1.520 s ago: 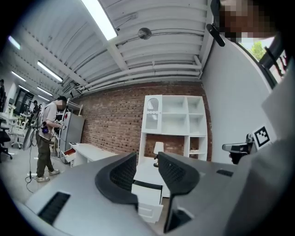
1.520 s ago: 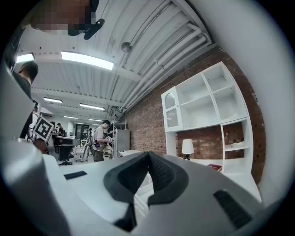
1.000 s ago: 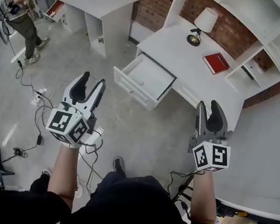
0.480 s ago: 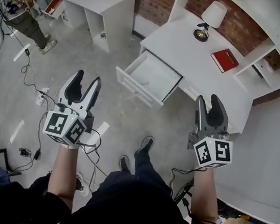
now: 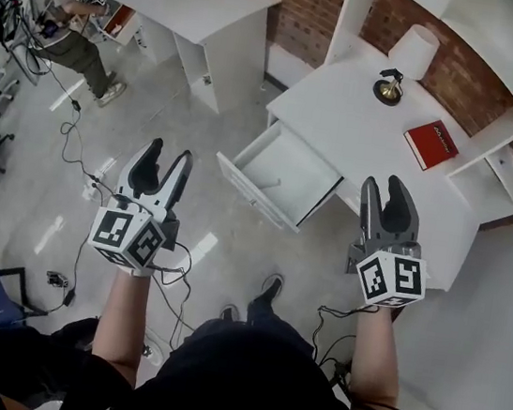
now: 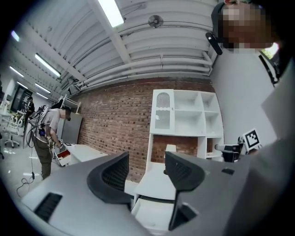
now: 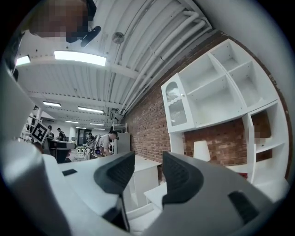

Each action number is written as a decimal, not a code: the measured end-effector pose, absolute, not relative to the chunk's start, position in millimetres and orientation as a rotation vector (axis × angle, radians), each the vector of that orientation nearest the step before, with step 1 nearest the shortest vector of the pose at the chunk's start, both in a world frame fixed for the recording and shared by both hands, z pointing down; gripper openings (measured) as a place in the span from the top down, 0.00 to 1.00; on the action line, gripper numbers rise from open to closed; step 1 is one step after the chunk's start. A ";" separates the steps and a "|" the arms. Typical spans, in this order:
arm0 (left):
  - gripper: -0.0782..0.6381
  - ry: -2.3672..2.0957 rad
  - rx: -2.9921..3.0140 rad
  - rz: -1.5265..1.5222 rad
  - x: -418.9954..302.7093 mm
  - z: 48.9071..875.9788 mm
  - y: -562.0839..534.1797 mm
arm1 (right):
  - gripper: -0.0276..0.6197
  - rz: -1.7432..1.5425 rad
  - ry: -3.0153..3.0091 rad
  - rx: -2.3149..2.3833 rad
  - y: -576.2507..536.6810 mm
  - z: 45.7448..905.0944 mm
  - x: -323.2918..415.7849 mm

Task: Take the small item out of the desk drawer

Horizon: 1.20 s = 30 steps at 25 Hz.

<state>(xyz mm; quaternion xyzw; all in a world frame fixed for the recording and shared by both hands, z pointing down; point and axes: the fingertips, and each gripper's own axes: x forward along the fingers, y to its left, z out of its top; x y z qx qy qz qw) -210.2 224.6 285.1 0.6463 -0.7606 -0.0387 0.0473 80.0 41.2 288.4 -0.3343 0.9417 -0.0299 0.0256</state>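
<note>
Lamp nr red book; person at 2nd table, top left.

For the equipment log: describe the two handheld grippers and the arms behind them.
The left tongs and right tongs match: light grey bodies, curved black pads with ribbed inner faces, and a white cube with black square markers behind each. Thin black cables trail from both. The forearms are unsleeved; the clothing below is dark.

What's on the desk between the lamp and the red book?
Nothing. In the head view, the white desk top between the lamp and the red book is bare.
</note>
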 end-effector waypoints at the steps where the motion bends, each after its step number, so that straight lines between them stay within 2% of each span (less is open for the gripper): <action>1: 0.55 -2.321 1.959 -0.127 -209.8 284.6 216.2 | 0.67 -0.108 2.907 -1.031 30.0 289.3 80.3; 19: 0.55 -2.340 1.912 0.008 -215.4 300.7 142.5 | 0.71 -0.176 2.901 -0.935 -66.7 299.3 57.6; 30: 0.55 -2.208 2.032 0.042 -244.4 320.1 53.0 | 0.72 -0.185 2.857 -1.143 -113.9 317.1 63.2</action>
